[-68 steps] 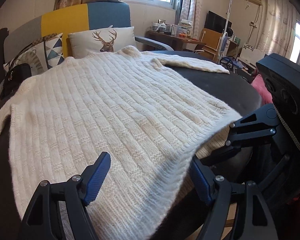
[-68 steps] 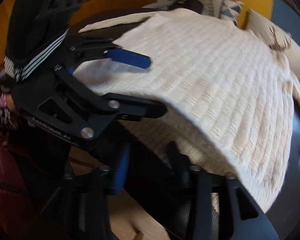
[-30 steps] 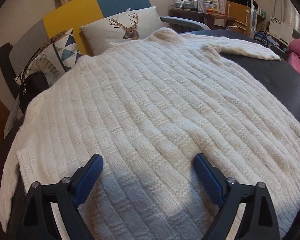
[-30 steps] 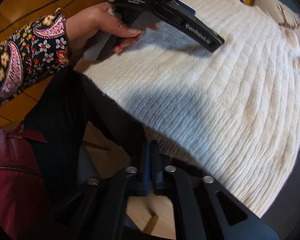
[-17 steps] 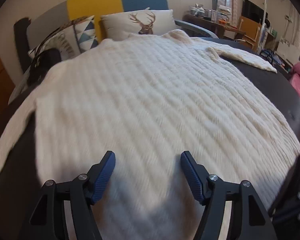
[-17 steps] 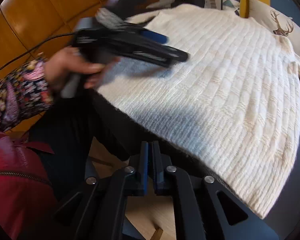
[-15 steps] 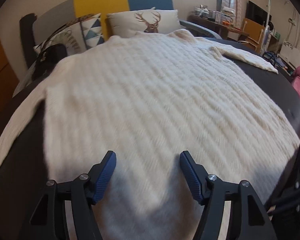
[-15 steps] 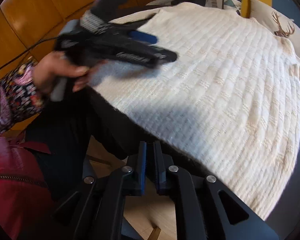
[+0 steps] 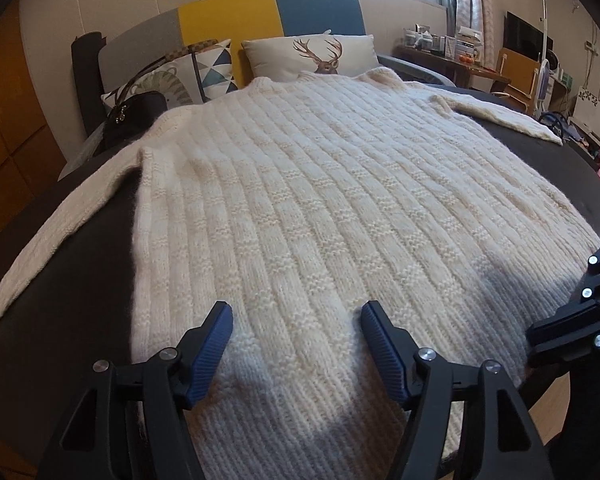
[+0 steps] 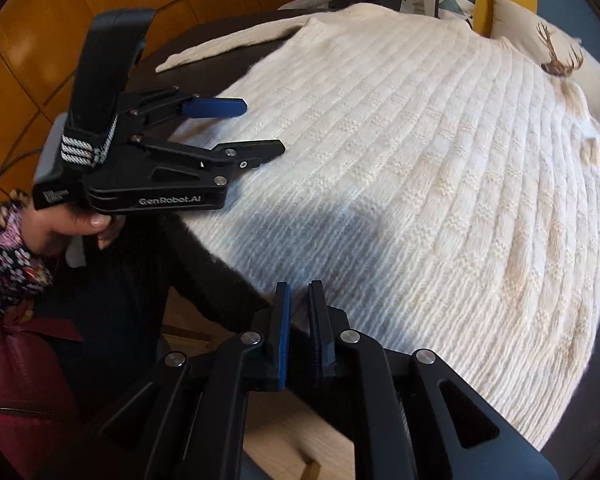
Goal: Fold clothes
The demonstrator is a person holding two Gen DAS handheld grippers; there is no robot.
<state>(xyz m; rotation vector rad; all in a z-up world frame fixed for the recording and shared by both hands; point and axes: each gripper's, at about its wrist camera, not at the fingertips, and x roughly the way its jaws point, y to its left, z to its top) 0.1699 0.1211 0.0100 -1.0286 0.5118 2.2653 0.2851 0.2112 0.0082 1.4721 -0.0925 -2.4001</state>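
Sweater (image 9: 320,216) lies spread flat on the dark tabletop (image 9: 72,280), ahead of both our jaws. Our left gripper (image 9: 296,320) hovers over its hem, jaws opening, gripping nothing. Our right gripper (image 10: 299,300) sits at the hem's edge, jaws slightly parted and opening, empty.

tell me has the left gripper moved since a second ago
Yes. The left gripper has drawn back toward the sweater's hem and left side; the deer pillow now sits farther off.

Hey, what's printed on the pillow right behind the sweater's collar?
A brown antlered deer head on the cream pillow, clearest in the left wrist view.
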